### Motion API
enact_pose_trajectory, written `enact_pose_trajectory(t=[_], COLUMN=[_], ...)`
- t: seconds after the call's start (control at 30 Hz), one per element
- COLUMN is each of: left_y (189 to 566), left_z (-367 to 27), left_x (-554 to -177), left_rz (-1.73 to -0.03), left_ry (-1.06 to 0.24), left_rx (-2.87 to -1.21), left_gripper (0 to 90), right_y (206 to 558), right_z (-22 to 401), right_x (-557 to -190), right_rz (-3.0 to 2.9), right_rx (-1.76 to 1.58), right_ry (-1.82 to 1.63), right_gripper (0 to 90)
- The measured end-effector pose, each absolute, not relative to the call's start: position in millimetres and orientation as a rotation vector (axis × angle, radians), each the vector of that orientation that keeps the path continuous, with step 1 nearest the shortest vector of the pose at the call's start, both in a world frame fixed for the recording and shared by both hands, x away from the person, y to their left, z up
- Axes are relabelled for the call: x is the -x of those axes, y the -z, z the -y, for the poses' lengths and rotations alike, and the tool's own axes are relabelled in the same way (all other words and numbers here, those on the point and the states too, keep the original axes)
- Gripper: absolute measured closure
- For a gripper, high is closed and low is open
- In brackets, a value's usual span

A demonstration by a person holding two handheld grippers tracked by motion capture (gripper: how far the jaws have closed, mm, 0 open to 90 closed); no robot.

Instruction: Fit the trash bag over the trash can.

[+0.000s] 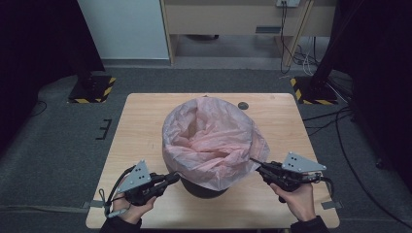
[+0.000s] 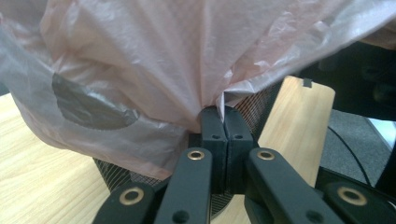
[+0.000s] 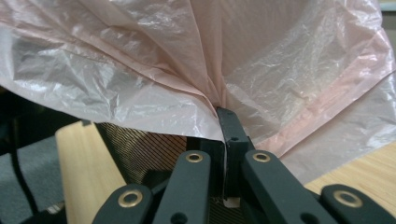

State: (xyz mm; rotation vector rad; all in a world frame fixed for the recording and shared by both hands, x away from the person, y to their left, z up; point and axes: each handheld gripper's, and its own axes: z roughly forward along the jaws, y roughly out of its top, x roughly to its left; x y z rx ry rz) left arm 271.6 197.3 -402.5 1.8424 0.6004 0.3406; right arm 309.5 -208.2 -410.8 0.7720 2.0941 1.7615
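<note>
A thin, crinkled, translucent pink bag (image 1: 214, 141) is draping over a dark mesh bin (image 1: 204, 188) on the worktop (image 1: 141, 126), between the pair. The left hand-held gripper (image 1: 176, 176) and right hand-held gripper (image 1: 253, 161) are each pinching its hem.

The pink bag (image 1: 209, 141) is hiding most of the dark mesh bin (image 1: 204, 188) and its inside; the small dark thing (image 1: 243, 105) at the table's far edge is too small to tell.

Grey carpet floor (image 1: 58, 141), wood table (image 1: 141, 126)
</note>
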Motion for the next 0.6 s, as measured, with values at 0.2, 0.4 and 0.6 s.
enact_pose_trajectory(t=[0.2, 0.4, 0.6], left_y=[406.7, 406.1, 408.0], left_z=[-194.5, -198.0, -207.4], left_x=[-271.8, -270.4, -261.0], left_rz=[-0.624, -0.649, -0.716], left_ry=[-0.354, -0.365, -0.395], left_rx=[-1.831, -1.778, -1.753], left_gripper=[88.9, 70.9, 49.9], right_y=[412.6, 412.4, 411.6], right_z=[206.8, 206.1, 217.0], right_x=[-310.1, -310.1, -307.8], right_rz=[-2.075, -2.052, -2.023], right_rx=[-0.772, -0.745, -0.751], right_ry=[-1.723, -1.745, -1.766], right_gripper=[90.0, 64.0, 39.0])
